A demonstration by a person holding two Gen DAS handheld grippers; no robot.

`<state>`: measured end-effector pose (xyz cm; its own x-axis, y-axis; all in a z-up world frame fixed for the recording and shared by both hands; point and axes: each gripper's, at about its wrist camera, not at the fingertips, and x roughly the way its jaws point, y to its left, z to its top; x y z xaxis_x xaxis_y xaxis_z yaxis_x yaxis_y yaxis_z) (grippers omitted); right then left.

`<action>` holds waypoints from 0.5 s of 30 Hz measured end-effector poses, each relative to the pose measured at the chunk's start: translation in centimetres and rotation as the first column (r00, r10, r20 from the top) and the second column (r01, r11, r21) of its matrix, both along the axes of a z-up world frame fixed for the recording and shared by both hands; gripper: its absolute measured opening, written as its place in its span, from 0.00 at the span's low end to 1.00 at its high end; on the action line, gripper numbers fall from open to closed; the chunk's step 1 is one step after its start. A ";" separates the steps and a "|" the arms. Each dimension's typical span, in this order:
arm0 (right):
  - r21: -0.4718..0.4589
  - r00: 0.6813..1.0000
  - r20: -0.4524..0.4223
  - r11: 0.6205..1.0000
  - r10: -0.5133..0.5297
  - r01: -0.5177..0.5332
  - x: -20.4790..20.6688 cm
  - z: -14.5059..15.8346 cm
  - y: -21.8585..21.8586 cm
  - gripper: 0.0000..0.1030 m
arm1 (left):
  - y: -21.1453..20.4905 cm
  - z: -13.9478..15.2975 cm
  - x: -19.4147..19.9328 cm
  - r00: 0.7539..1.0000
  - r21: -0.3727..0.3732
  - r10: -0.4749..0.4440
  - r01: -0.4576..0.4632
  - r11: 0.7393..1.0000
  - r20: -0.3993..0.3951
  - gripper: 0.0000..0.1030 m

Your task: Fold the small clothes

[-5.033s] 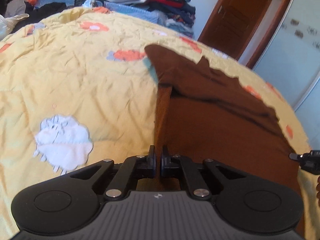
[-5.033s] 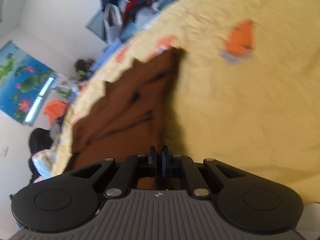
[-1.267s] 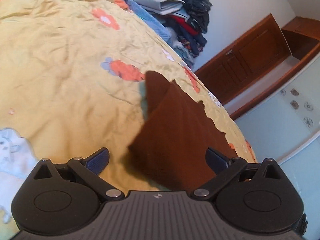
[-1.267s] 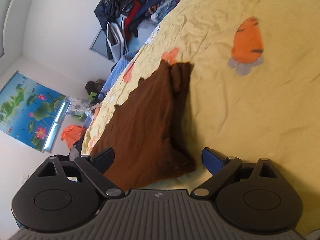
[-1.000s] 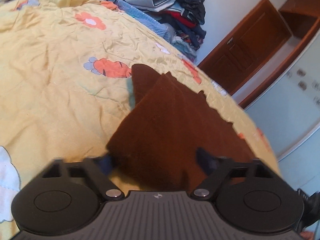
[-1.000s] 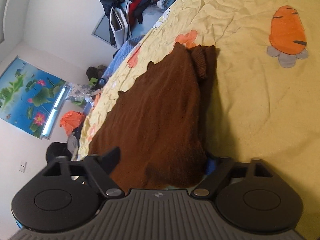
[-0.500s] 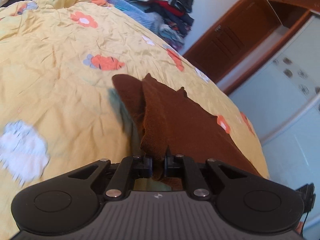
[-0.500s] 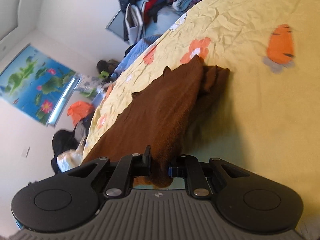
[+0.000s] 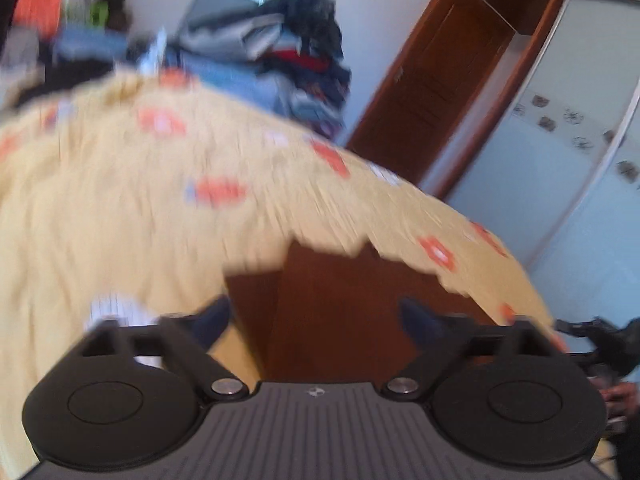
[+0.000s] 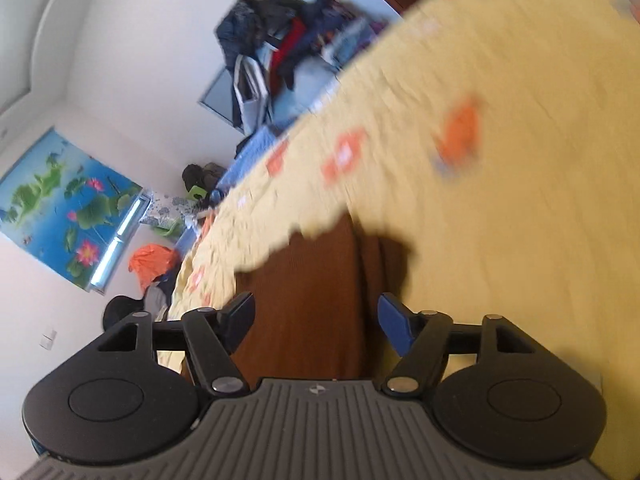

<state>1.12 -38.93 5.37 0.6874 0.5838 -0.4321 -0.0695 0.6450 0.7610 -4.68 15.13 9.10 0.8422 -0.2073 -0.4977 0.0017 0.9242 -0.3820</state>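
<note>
A brown knitted garment (image 9: 340, 304) lies folded on the yellow patterned bedspread (image 9: 120, 208). In the left wrist view my left gripper (image 9: 316, 318) is open, its fingers wide apart on either side of the garment's near end. In the right wrist view the same garment (image 10: 316, 300) lies between the open fingers of my right gripper (image 10: 316, 318). Neither gripper holds cloth. Both views are motion-blurred. The right gripper also shows at the right edge of the left wrist view (image 9: 596, 334).
A pile of mixed clothes (image 9: 288, 68) is heaped beyond the far side of the bed. A brown wooden door (image 9: 432, 84) and a pale wardrobe front (image 9: 560, 152) stand to the right. A lotus poster (image 10: 60, 204) hangs on the wall.
Half a second ago both grippers were shut on the garment's near edge. Now both are open and the garment lies released on the bed, closer in view.
</note>
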 end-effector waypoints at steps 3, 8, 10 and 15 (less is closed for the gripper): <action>-0.078 0.999 -0.002 0.996 0.032 -0.032 6.0 0.1 2.2 0.69 | -2.5 -1.3 7.2 0.998 0.103 -0.015 0.022 0.994 -0.062 0.90; -0.240 0.987 -0.115 0.961 0.116 -0.141 13.8 -2.4 7.7 0.65 | -6.3 -6.2 16.2 0.964 0.173 -0.015 0.063 0.983 -0.265 0.44; -0.310 0.983 -0.111 0.935 0.144 -0.172 14.5 -3.1 9.7 0.65 | -7.3 -7.3 16.6 0.963 0.242 0.005 0.063 0.968 -0.270 0.39; -0.365 0.969 -0.082 0.897 0.235 -0.249 13.7 -2.5 11.3 0.21 | -7.7 -6.5 16.1 0.976 0.293 -0.016 0.081 0.953 -0.217 0.13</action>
